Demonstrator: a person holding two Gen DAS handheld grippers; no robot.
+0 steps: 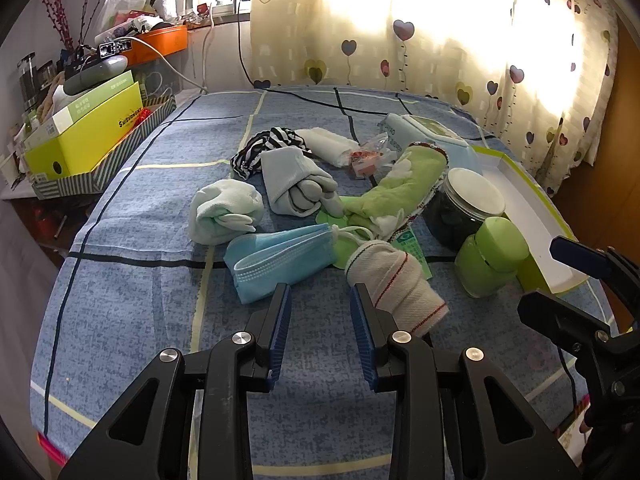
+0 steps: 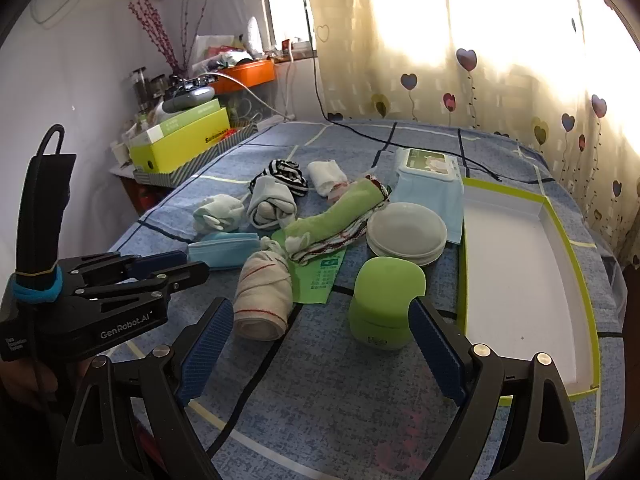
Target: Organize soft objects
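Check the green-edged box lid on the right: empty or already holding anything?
Empty. The box lid shows only bare white floor; the rolled socks and face mask lie outside on the bedsheet.

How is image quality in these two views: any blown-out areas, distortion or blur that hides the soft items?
Left wrist view: the curtain is blown out by backlight, fisheye bends the bed edges, and the mask and rolled sock stay sharp. Right wrist view: same curtain glare and dark corners; the white tray is bright but readable, the pile sharp.
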